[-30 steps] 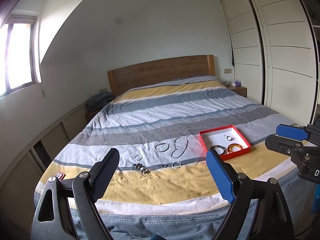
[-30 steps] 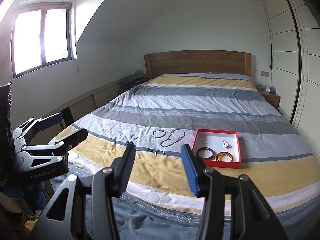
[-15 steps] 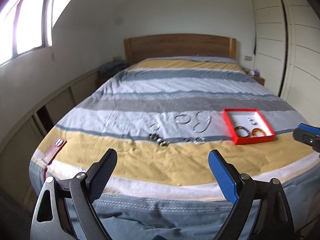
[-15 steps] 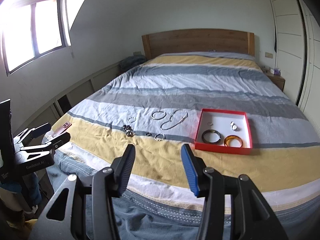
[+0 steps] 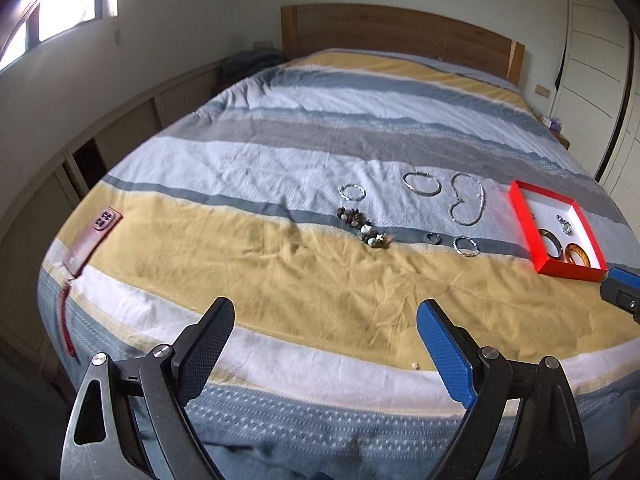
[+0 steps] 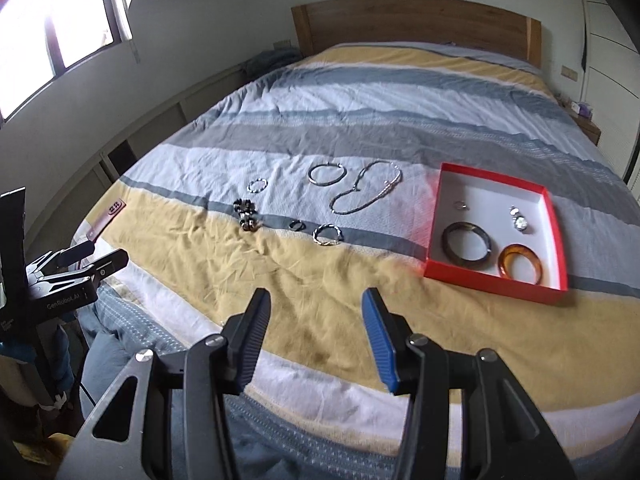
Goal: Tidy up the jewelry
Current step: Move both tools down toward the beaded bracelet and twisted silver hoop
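On striped duvet, left to right: beaded bracelet, small silver bracelet, dark ring, twisted bangle, silver hoop, chain necklace, then red tray already holding dark bangle, amber bangle, watch.

Left gripper jaws spread wide, nothing in them. Right gripper half open, also empty.

Tip imo: start with twisted bangle, nearest tray. Come down steep, pinch rim not fabric, lift clear before moving over tray.
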